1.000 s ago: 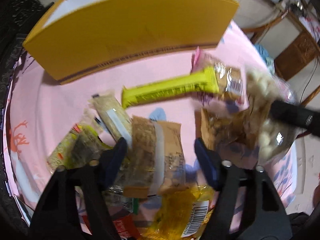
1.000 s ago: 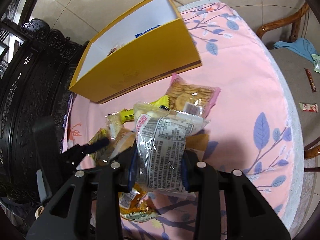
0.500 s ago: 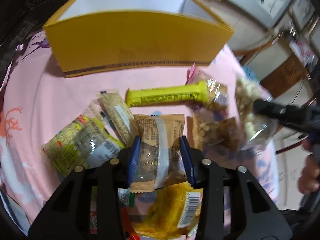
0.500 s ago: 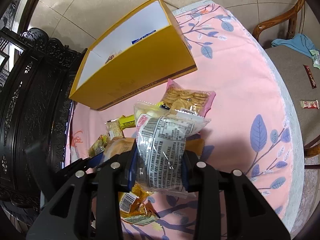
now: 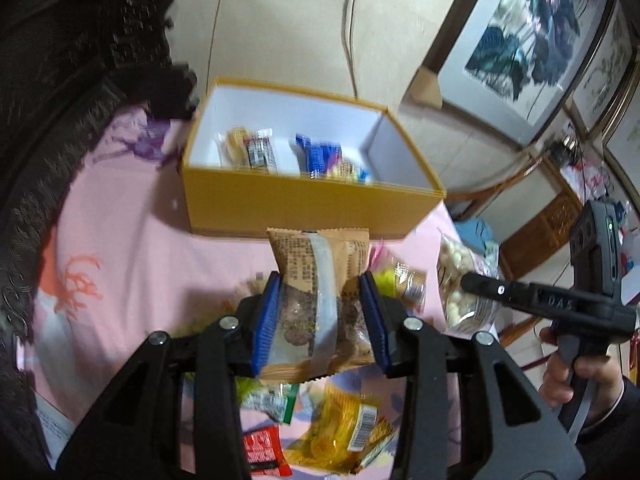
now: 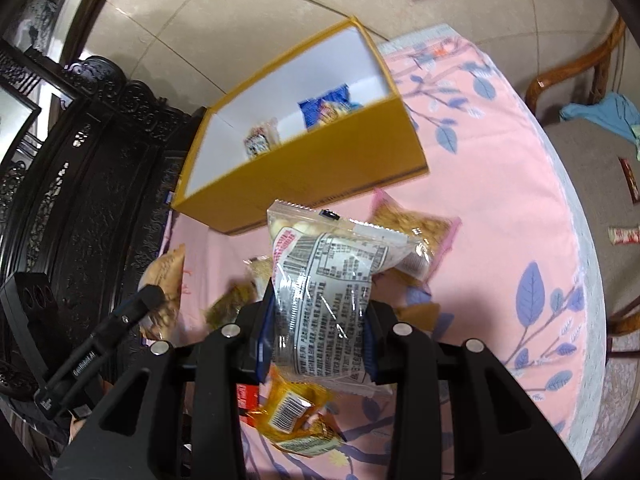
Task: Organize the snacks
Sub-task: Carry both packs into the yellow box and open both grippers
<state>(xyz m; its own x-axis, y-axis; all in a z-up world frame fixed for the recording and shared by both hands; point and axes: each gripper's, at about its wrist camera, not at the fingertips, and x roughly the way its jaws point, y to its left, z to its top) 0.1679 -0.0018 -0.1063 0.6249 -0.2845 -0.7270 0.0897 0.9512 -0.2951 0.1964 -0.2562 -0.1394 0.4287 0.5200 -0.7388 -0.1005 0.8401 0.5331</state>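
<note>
My left gripper point(image 5: 320, 320) is shut on a brown snack packet point(image 5: 320, 280) with a clear strip, held in the air above the pink tablecloth point(image 5: 120, 240). Beyond it stands the yellow box point(image 5: 312, 200), white inside, with a few packets at its bottom. My right gripper point(image 6: 316, 336) is shut on a clear bag of white round snacks point(image 6: 328, 280) with a printed label, also lifted. In the right wrist view the yellow box point(image 6: 320, 164) lies ahead and the left gripper point(image 6: 148, 300) shows at the left with its brown packet point(image 6: 164, 276).
Loose snacks lie on the cloth: a yellow packet point(image 5: 340, 432), a red one point(image 5: 264, 452), a pink cracker pack point(image 6: 416, 232). Dark carved furniture point(image 6: 80, 200) borders the table at the left. A wooden chair point(image 6: 580, 80) stands at the right; a hand point(image 5: 576, 376) holds the right gripper.
The left gripper closed on the brown packet and lifted it off the cloth toward the box, whose inside now shows. The right gripper rose slightly with its bag.
</note>
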